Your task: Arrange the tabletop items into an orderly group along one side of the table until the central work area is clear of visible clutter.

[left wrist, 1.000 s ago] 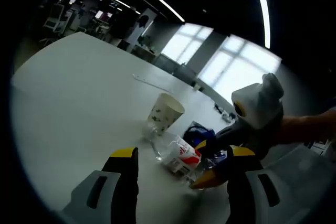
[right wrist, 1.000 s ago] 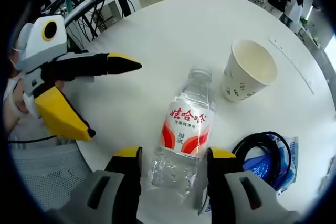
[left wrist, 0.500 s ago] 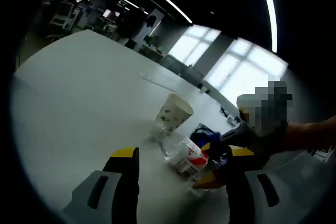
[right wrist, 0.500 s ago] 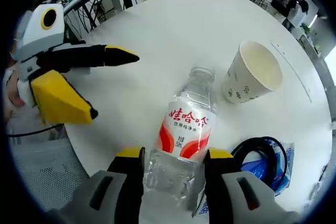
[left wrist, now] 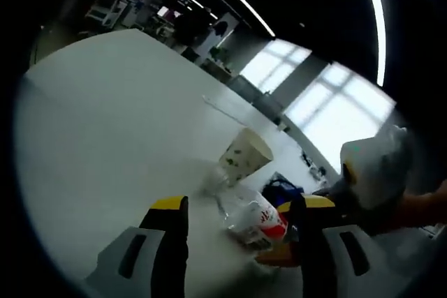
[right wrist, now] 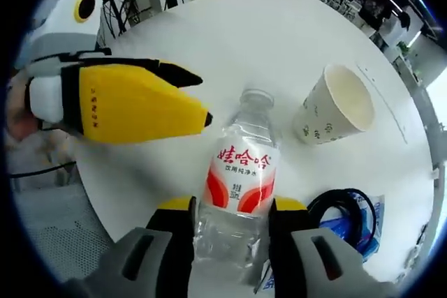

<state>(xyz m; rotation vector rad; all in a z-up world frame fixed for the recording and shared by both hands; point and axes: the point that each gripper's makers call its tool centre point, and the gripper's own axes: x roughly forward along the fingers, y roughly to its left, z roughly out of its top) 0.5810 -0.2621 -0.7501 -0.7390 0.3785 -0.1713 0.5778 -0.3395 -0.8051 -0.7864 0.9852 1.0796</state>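
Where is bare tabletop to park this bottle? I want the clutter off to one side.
Free: the wide white tabletop beyond the clear plastic bottle with the red label and the patterned paper cup. Crowded: the near edge, where the bottle lies between the right tongs, the left tongs alongside, and the black cable coil on a blue packet.

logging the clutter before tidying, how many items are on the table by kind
plastic water bottle: 1
paper cup: 1
coiled black cable: 1
blue packet under the cable: 1
total: 4
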